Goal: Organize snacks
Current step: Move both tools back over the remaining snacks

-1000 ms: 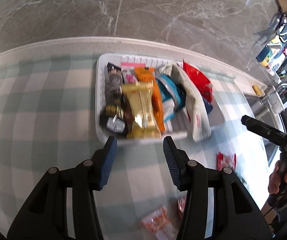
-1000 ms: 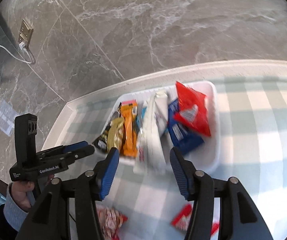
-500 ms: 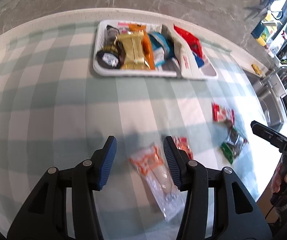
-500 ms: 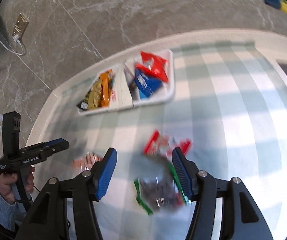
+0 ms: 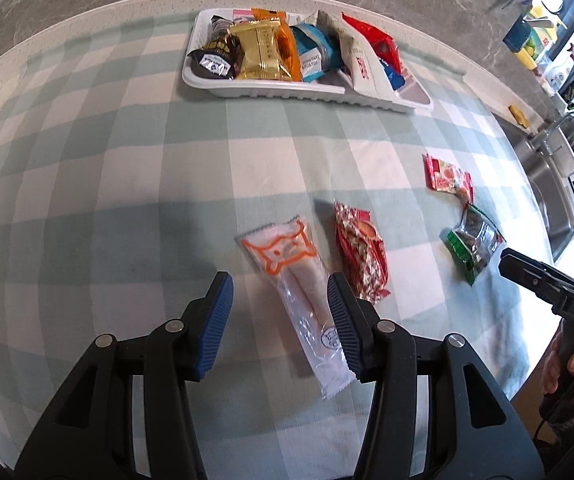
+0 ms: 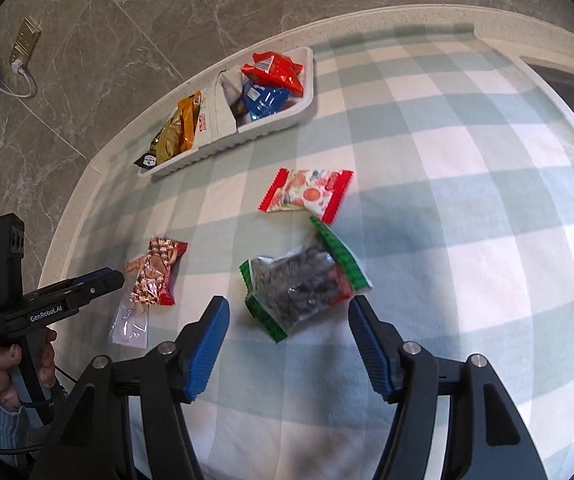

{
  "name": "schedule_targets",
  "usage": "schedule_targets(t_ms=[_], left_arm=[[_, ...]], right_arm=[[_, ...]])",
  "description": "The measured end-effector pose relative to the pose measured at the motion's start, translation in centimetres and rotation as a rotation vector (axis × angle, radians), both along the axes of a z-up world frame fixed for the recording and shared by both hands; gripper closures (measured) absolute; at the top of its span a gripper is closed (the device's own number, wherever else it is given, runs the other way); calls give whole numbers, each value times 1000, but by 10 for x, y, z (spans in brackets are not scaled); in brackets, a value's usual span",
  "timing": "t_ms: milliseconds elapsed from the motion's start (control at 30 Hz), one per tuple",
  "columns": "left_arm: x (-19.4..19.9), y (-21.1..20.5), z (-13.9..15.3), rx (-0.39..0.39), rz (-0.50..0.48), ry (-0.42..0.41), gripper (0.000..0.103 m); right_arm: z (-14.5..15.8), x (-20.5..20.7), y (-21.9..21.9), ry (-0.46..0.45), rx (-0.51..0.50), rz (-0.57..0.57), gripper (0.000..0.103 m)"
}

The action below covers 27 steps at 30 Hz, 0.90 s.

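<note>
Checked tablecloth (image 5: 127,184) is bearing four loose snacks short of the white tray (image 5: 287,90). Left gripper (image 5: 277,312) is hovering unclenched over the orange-printed packet (image 5: 287,264); right gripper (image 6: 287,344), just widening, is straddling the green-edged bag (image 6: 303,284) for pickup.

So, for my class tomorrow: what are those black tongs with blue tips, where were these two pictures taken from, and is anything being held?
A person holds one hand-squeezed tool in each hand; a camera on each looks along its tongs. The left tongs hover open over a clear orange-printed packet, beside a red-patterned packet. The right tongs, which have just been opening, hang over a green-edged bag; nothing is gripped. A red-and-white packet lies loose on the checked cloth. A white tray holds sorted snacks.
</note>
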<state>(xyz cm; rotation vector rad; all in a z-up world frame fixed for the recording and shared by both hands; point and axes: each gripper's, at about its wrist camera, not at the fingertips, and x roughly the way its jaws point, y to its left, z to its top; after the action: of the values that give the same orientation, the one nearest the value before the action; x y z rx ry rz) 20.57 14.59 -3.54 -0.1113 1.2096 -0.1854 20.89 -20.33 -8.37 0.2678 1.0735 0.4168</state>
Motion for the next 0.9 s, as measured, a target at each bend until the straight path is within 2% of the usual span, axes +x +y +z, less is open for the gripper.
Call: schedule_targets(t_ms=[900], left_arm=[[0, 0, -14, -7, -38, 27, 53]], right_arm=[[-10, 12, 16, 33, -6, -7, 34]])
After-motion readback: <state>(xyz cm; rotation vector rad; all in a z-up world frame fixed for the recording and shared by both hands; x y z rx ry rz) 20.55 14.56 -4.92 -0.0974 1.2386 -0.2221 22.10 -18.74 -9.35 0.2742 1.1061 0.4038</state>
